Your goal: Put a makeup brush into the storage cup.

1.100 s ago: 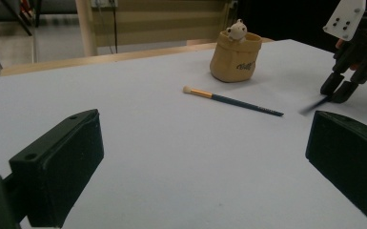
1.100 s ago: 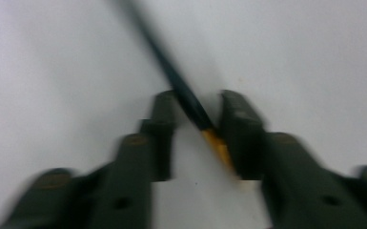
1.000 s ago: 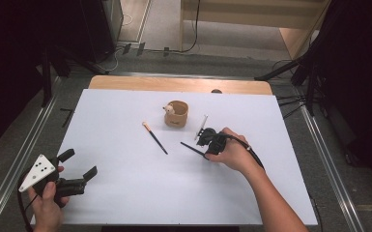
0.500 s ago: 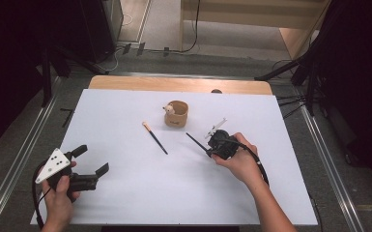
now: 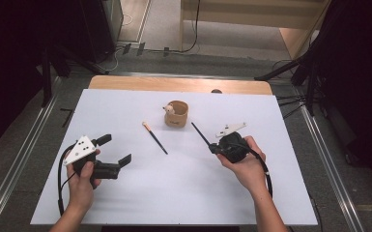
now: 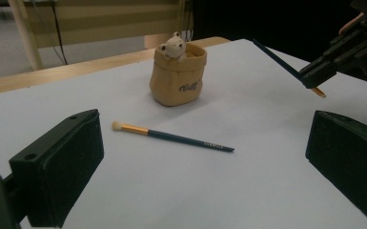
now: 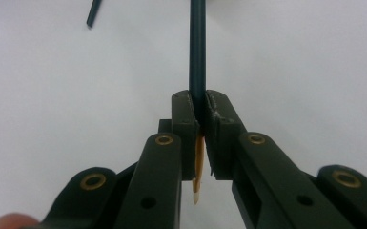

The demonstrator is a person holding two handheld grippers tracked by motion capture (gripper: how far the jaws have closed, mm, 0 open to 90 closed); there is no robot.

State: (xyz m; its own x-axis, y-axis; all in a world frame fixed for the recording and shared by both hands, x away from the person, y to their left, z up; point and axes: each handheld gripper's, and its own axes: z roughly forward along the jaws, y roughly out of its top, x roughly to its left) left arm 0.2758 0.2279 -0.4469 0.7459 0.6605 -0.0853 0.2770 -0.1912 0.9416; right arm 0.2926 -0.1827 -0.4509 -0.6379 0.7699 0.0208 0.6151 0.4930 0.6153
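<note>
My right gripper (image 5: pixel 215 147) is shut on a thin dark-handled brush (image 5: pixel 200 134) and holds it just above the white table, handle pointing toward the far left. In the right gripper view the pads (image 7: pixel 187 119) pinch the dark handle (image 7: pixel 198 57), with the gold ferrule and pale tip behind them. A second brush (image 5: pixel 154 137), with a gold ferrule and pale tip, lies flat at the table's middle. My left gripper (image 5: pixel 114 149) is open at the near left, aimed at that brush (image 6: pixel 171 136) with nothing between its jaws. A tan pouch-shaped cup (image 5: pixel 176 114) with a small bear figure stands behind.
The white table sheet (image 5: pixel 183 193) ends in a wooden strip (image 5: pixel 178 84) at the far edge. Metal rails run along both sides on the floor. The right gripper (image 6: pixel 336 55) with its brush shows at the upper right of the left gripper view.
My left gripper has moved right and a little forward, toward the lying brush. The right hand has shifted slightly right with the brush lifted off the sheet.
</note>
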